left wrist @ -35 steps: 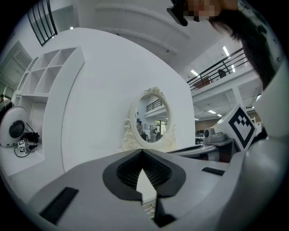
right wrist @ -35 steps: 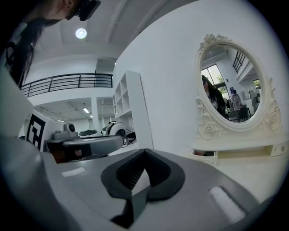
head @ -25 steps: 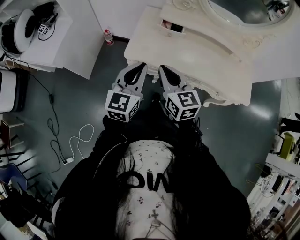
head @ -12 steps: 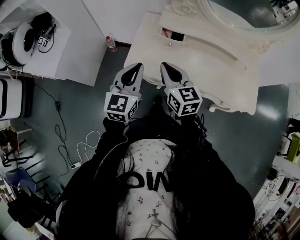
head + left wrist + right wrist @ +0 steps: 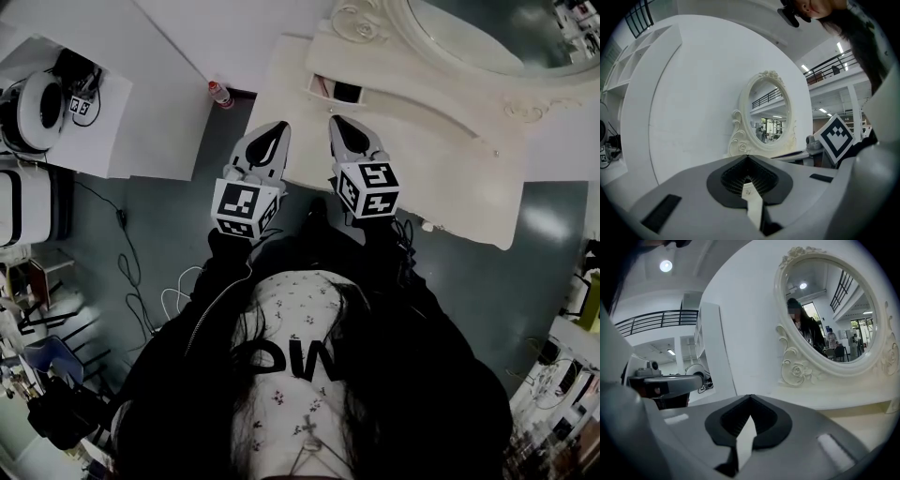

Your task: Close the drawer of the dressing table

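The cream dressing table (image 5: 427, 141) fills the upper right of the head view, under its oval mirror (image 5: 487, 33). A small drawer (image 5: 337, 91) in its raised back shelf stands open, with a dark inside. My left gripper (image 5: 278, 127) is shut and empty, over the floor just off the table's left front edge. Over that front edge, a short way below the drawer, my right gripper (image 5: 337, 122) is shut and holds nothing. The left gripper (image 5: 747, 157) view shows the mirror (image 5: 771, 122) ahead. The right gripper (image 5: 750, 396) view shows the mirror (image 5: 829, 324) close by at the right.
A small red-capped bottle (image 5: 217, 93) stands on the dark floor by the table's left corner. A white desk (image 5: 112, 112) with a round white device (image 5: 37, 112) is at the left. Cables (image 5: 141, 272) trail over the floor. A white wall panel (image 5: 225, 33) stands behind.
Both grippers have drawn nearer to the dressing table, and the open drawer now lies closer to their tips. Both stay shut; the drawer stays open.
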`<action>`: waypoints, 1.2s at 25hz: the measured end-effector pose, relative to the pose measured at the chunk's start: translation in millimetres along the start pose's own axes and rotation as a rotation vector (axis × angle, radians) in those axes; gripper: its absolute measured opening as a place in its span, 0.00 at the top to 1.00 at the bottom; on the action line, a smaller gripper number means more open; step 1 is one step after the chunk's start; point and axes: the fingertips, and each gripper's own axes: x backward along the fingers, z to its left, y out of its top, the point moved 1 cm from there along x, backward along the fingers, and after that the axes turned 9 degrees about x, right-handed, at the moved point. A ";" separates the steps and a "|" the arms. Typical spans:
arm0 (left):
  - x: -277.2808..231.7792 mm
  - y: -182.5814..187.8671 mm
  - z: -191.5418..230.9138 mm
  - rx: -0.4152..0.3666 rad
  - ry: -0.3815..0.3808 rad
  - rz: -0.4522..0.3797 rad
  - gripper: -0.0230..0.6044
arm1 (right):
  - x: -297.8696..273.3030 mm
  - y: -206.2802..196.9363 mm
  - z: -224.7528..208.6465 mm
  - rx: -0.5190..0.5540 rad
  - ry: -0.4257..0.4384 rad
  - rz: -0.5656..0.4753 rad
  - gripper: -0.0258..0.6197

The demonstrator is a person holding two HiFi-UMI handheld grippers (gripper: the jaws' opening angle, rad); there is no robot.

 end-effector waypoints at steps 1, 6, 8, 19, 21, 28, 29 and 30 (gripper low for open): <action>-4.8 0.1 1.3 0.004 0.003 0.003 0.96 | -3.9 -3.5 -6.0 -0.004 -0.004 0.010 0.96; -26.1 0.8 7.7 0.010 0.020 0.014 0.96 | -23.2 -29.8 -28.0 -0.002 -0.008 0.080 0.96; -33.9 0.3 7.3 0.011 0.022 0.016 0.96 | -27.9 -41.2 -35.3 -0.006 -0.006 0.104 0.96; -52.8 -0.6 6.1 -0.002 0.021 0.040 0.96 | -50.7 -88.4 -47.1 -0.029 0.021 0.229 0.96; -53.8 1.5 8.3 -0.005 0.017 0.043 0.96 | -54.2 -95.7 -46.1 -0.032 0.021 0.251 0.96; -67.5 7.0 15.7 -0.039 -0.024 0.064 0.96 | -67.4 -119.2 -53.9 -0.061 -0.022 0.312 0.95; -69.6 8.2 16.8 -0.046 -0.031 0.067 0.96 | -69.6 -122.3 -55.3 -0.069 -0.028 0.322 0.93; -71.9 9.4 18.2 -0.051 -0.039 0.069 0.96 | -71.7 -125.1 -56.6 -0.078 -0.033 0.331 0.90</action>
